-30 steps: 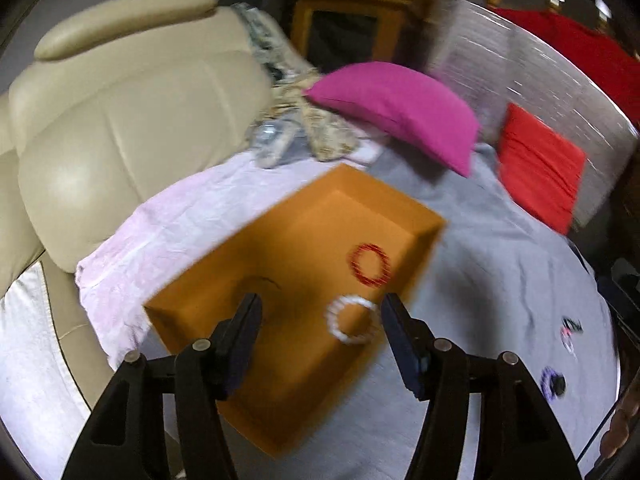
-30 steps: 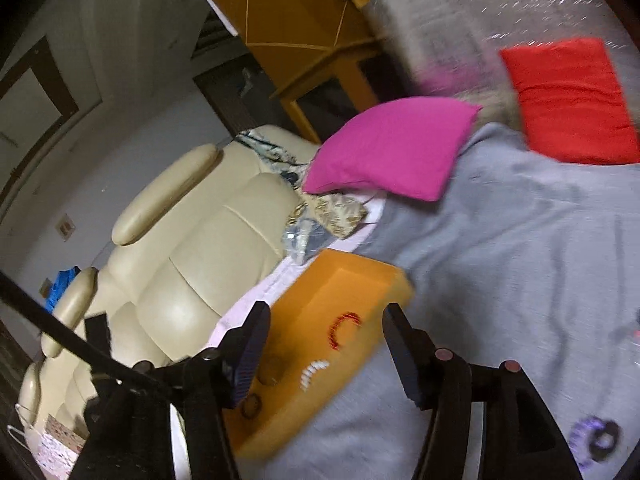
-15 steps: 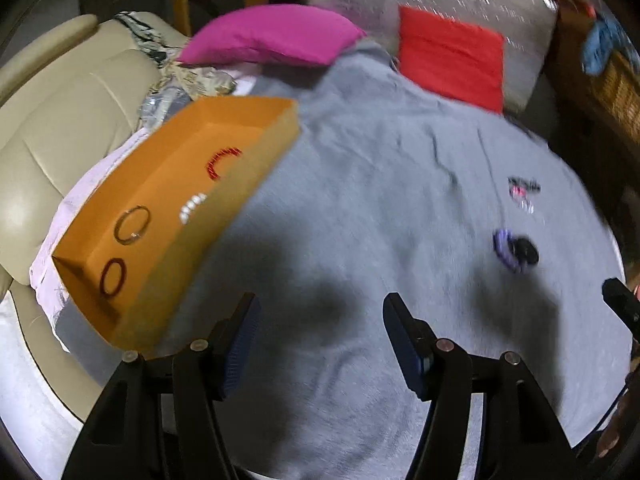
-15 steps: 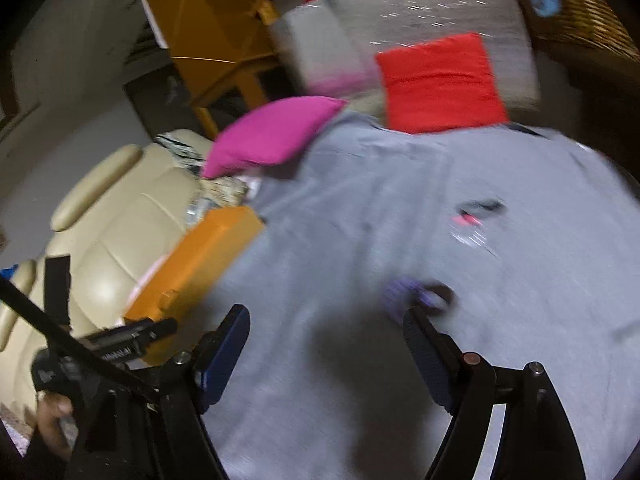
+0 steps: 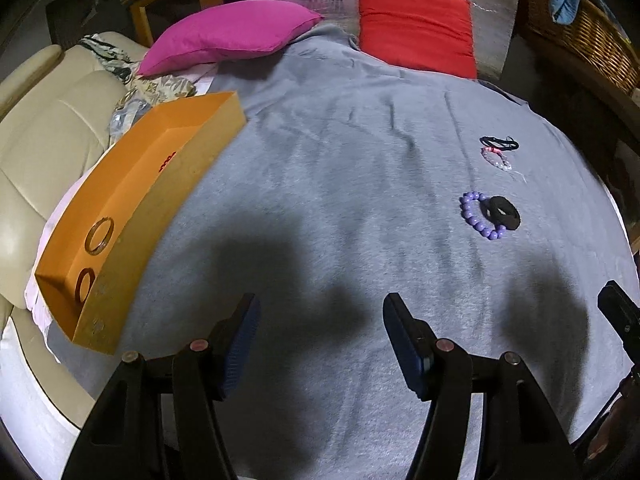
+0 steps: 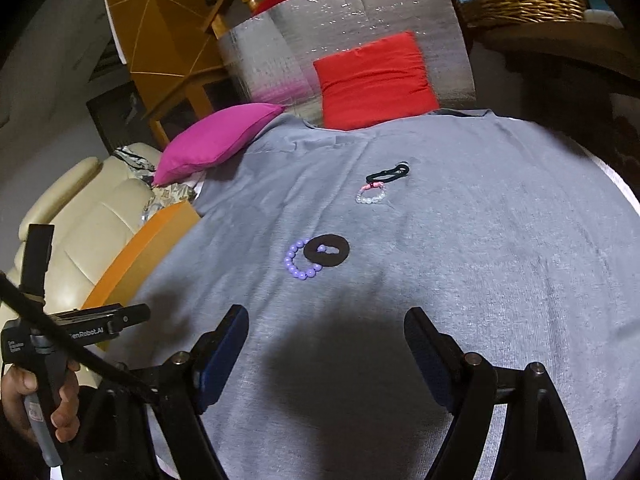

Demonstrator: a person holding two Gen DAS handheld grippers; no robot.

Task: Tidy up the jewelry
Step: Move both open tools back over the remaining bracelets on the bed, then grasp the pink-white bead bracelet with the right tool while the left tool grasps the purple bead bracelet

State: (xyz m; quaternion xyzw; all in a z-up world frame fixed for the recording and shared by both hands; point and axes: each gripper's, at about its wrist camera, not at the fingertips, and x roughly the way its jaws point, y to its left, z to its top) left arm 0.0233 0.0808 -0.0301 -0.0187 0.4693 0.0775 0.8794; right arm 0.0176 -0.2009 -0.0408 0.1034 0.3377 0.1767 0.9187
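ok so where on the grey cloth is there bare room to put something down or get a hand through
Widest bare patch: the middle of the grey cloth, between the orange box and the purple bead bracelet. Also bare in front of both open grippers. Crowded: purple bracelet overlapped by the black ring, and beyond them the pink-clear bracelet beside the black band.

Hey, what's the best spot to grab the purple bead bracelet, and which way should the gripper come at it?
Grip the purple bead bracelet on its outer arc, the side away from the black ring that overlaps its other edge. It lies flat on the grey blanket, so come from above with one finger inside the loop and one outside. The right gripper, open and empty, is probably best placed.
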